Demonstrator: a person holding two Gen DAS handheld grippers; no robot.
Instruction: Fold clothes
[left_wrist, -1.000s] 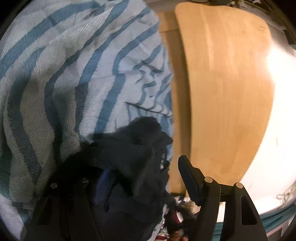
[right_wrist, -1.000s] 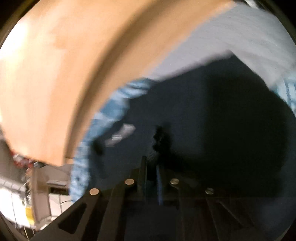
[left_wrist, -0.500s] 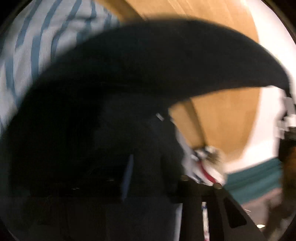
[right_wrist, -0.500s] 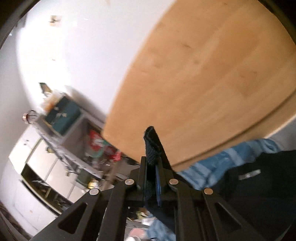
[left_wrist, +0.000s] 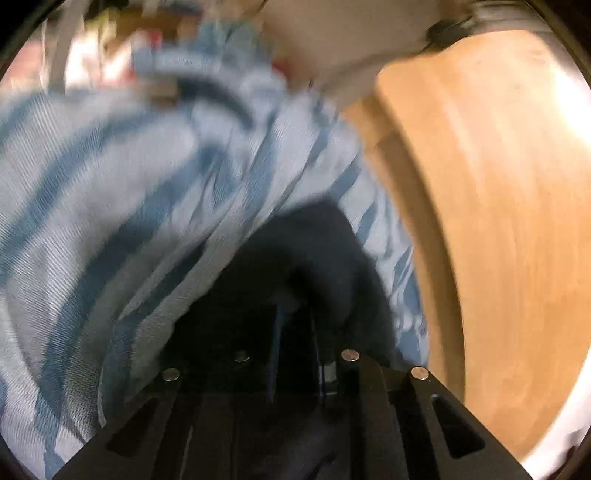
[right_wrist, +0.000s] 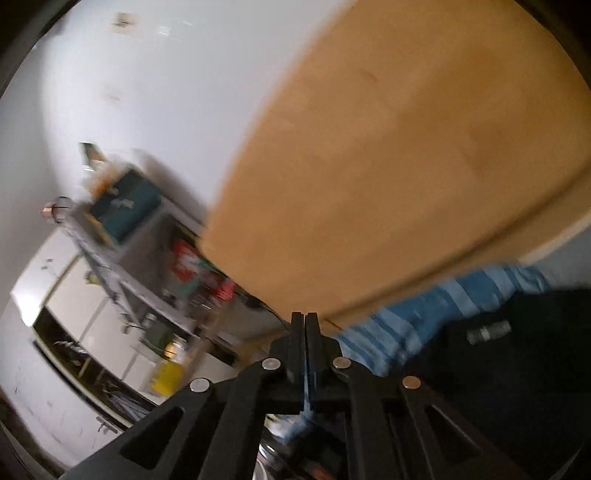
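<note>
- I am closing my left fingers (left_wrist: 293, 314) on a bunched fold of the dark garment (left_wrist: 314, 251); they have just been narrowing, and the cloth is sitting between them, though blur keeps me from seeing how firmly the pads are biting.
- The dark garment is spilling forward from those fingers and to their right, lying on the blue-and-white striped cloth (left_wrist: 110, 206), which is filling the space ahead and to the left.
- My right fingers (right_wrist: 305, 321) are pressed together with nothing visible at their tips; a sliver of blue is showing low in the slot between them, and I cannot tell what it is.
- From the right fingers, the dark garment (right_wrist: 517, 354) is lying off to the right and below, past a ridge of striped cloth (right_wrist: 436, 310), well clear of the tips.
- Straight ahead of the right fingers is the wooden panel (right_wrist: 406, 155), with a cluttered shelf unit (right_wrist: 147, 258) to the left beyond it.
- I am judging the garment's long run to be stretching roughly from my left grip toward the right side, but too much is hidden to be sure.
- The left hand is plainly the nearer one; the right would have to be coming down and rightward to take a second hold before any fold could be made.
</note>
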